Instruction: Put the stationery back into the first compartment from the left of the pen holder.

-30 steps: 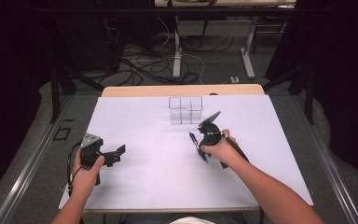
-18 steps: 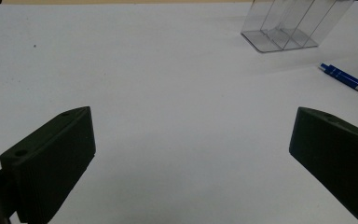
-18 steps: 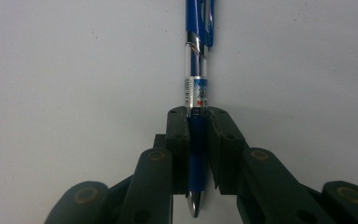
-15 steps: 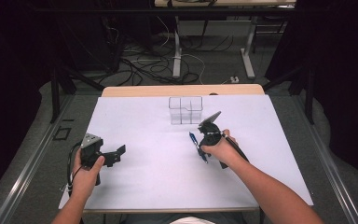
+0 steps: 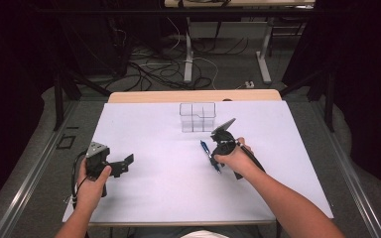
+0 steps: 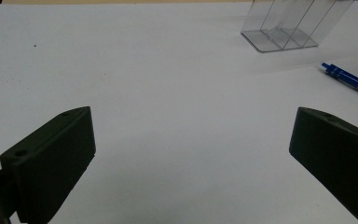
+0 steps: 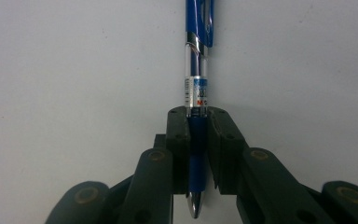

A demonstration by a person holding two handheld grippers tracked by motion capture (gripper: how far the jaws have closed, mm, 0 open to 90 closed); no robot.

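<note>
A wide white bench (image 5: 178,198) is seen from above, edged at its far side by a strip of pale wood, with dark floor and loose cables (image 5: 158,69) beyond it. Near the middle of the far half of the bench a clear plastic holder (image 5: 197,117) with upright dividers is set, standing upright and apart from everything else; in the left gripper view it (image 6: 284,28) is seen at the upper right.

The left tool (image 5: 121,165) is held low over the near left part of the bench, well apart from the holder. Its jaws are spread wide and released, and nothing but bare white surface is seen between them in the left gripper view (image 6: 191,154).

The right tool (image 5: 214,158) is held just in front of the holder, to its right. A blue pen (image 5: 209,154) is clenched between its jaws: in the right gripper view the pads are pressed against both sides of the pen's (image 7: 196,93) blue grip section, with the silver tip pointing back toward the camera and the clip end reaching away from the right tool (image 7: 197,135). In the left gripper view, part of the pen (image 6: 347,77) is seen lying low and close to the bench, just near the holder.
</note>
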